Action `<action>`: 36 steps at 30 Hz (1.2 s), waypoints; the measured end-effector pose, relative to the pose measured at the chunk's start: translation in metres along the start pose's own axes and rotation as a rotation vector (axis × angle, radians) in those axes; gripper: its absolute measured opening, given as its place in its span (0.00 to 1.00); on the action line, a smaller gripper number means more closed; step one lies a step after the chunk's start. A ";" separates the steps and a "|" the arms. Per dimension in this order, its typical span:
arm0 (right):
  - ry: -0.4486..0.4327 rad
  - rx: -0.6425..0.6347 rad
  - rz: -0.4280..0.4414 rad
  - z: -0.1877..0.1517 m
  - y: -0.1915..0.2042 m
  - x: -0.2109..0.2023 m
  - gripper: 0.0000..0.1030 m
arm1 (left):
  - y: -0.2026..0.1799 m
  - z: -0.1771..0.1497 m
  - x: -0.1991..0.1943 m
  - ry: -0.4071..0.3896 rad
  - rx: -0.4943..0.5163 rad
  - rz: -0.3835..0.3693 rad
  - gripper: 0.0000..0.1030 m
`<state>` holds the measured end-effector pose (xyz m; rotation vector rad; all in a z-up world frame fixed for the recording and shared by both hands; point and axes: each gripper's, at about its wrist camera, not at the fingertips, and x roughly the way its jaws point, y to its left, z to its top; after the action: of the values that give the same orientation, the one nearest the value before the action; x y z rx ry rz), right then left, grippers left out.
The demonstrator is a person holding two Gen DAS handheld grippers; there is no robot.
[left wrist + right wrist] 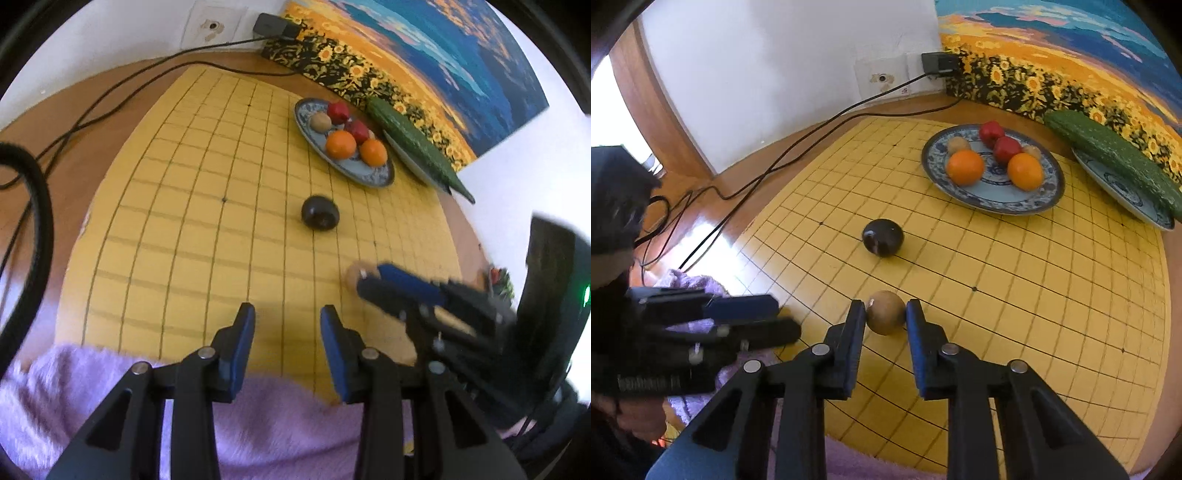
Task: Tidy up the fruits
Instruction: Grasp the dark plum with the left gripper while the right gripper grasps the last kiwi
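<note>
My right gripper (885,314) is shut on a small brown round fruit (885,312) just above the yellow grid mat (1015,295); the fruit also shows in the left wrist view (354,271) at the right gripper's tip (364,278). A dark purple fruit (882,237) (320,212) lies loose on the mat beyond it. A blue patterned plate (990,199) (365,175) holds two oranges (964,167), two red fruits (1006,147) and small brown ones. My left gripper (287,325) is open and empty over the mat's near edge; it shows in the right wrist view (775,317).
A long green cucumber (1115,158) (417,142) lies on a second plate (1123,192) at the far right, against a sunflower picture (1071,66). Black cables (768,173) run across the wooden table on the left. A purple fuzzy cloth (184,406) covers the near edge.
</note>
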<state>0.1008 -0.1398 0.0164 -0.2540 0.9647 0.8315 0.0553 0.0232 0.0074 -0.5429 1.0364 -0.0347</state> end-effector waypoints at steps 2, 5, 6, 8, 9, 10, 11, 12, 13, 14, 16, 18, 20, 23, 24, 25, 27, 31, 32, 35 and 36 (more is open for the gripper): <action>0.003 0.024 -0.003 -0.002 -0.006 -0.001 0.23 | -0.006 0.011 0.004 -0.010 0.009 -0.008 0.37; 0.004 0.054 -0.004 -0.006 -0.015 -0.003 0.23 | -0.018 0.028 0.012 -0.022 0.036 -0.005 0.37; 0.004 0.058 -0.006 -0.008 -0.017 -0.004 0.23 | -0.022 0.034 0.016 -0.029 0.044 0.001 0.37; 0.002 0.059 -0.008 -0.010 -0.018 -0.005 0.23 | -0.030 0.043 0.022 -0.043 0.063 0.020 0.37; 0.002 0.058 -0.008 -0.011 -0.018 -0.006 0.23 | -0.034 0.046 0.026 -0.047 0.074 0.030 0.37; 0.001 0.054 -0.007 -0.013 -0.018 -0.007 0.23 | -0.036 0.050 0.029 -0.048 0.081 0.038 0.37; 0.000 0.051 -0.008 -0.013 -0.017 -0.007 0.23 | -0.038 0.052 0.032 -0.049 0.086 0.048 0.37; -0.003 0.045 -0.010 -0.014 -0.016 -0.008 0.23 | -0.041 0.055 0.035 -0.057 0.093 0.069 0.37; -0.004 0.042 -0.012 -0.014 -0.015 -0.008 0.23 | -0.042 0.057 0.036 -0.066 0.099 0.083 0.37; -0.005 0.040 -0.012 -0.014 -0.015 -0.008 0.23 | -0.043 0.058 0.037 -0.073 0.104 0.096 0.35; -0.008 0.039 -0.011 -0.014 -0.015 -0.008 0.23 | -0.043 0.059 0.037 -0.086 0.109 0.122 0.28; -0.009 0.042 -0.006 -0.015 -0.015 -0.009 0.23 | -0.041 0.056 0.036 -0.084 0.101 0.112 0.27; -0.006 0.040 -0.008 -0.014 -0.014 -0.008 0.23 | -0.038 0.050 0.034 -0.081 0.090 0.100 0.27; -0.008 0.033 -0.017 -0.013 -0.013 -0.006 0.23 | -0.034 0.040 0.031 -0.064 0.066 0.087 0.26; -0.009 0.031 -0.021 -0.013 -0.013 -0.006 0.23 | -0.032 0.036 0.028 -0.054 0.048 0.077 0.26; -0.009 0.031 -0.024 -0.013 -0.013 -0.005 0.23 | -0.031 0.030 0.024 -0.044 0.031 0.058 0.26; -0.001 0.032 -0.028 -0.012 -0.012 -0.005 0.23 | -0.029 0.017 0.016 -0.035 0.018 0.021 0.26; -0.017 0.037 -0.004 -0.010 -0.010 -0.013 0.21 | -0.033 -0.003 -0.005 -0.047 0.069 0.042 0.26; -0.019 0.036 -0.002 -0.010 -0.009 -0.014 0.17 | -0.037 -0.007 -0.011 -0.056 0.099 0.063 0.26; -0.025 0.033 0.007 -0.007 -0.005 -0.019 0.17 | -0.042 -0.014 -0.023 -0.075 0.138 0.078 0.26; -0.030 0.027 0.008 -0.007 -0.004 -0.022 0.17 | -0.042 -0.016 -0.026 -0.081 0.144 0.082 0.26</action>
<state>0.0930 -0.1568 0.0295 -0.2147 0.9490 0.8266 0.0381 -0.0124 0.0407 -0.3674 0.9677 -0.0142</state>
